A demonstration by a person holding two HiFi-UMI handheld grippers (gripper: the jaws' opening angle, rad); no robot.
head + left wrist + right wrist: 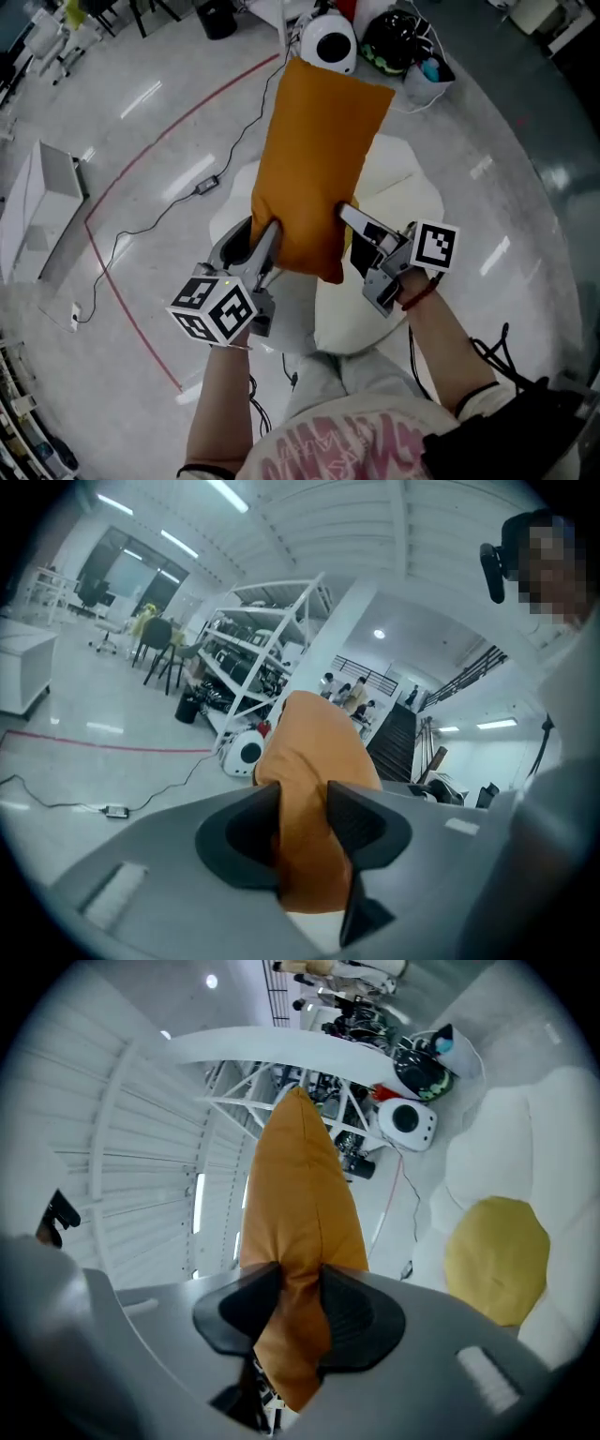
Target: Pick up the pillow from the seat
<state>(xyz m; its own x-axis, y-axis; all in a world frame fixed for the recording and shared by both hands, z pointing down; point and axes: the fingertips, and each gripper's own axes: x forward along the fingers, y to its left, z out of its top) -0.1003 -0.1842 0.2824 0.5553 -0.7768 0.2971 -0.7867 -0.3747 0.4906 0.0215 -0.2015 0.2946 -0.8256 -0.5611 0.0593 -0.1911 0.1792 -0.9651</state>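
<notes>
**A:** How are the hands set?

**B:** Both forearms reach forward from the body, side by side. The left gripper [267, 242] is at the left lower corner of the orange pillow [314, 159] and the right gripper [349, 217] is at the right lower corner. Each marker cube sits near the wrist: the left cube [214, 309] is low, the right cube [434, 246] a little higher. There is a red band [417, 292] round the right wrist.

**A:** And the claws?

**B:** Both are pinching fabric. In the left gripper view the two dark pads [352, 822] press on the pillow's lower edge from either side. The right gripper view shows the same, with the cloth bunched between the pads [349, 1316].

**A:** So where is the pillow?

**B:** It is off the seat, standing upright above both claws with its top end pointing away from the person. It touches nothing but the jaws.

**A:** Does anything hold other things?

**B:** The white padded seat [398, 183] below holds a yellow cushion [497, 1255], which lies against its back. Beyond the seat, a white bag [427, 82] on the floor has something blue in it — too small to name. Beside the bag are a black helmet [398, 42] and a round white device [330, 42].
</notes>
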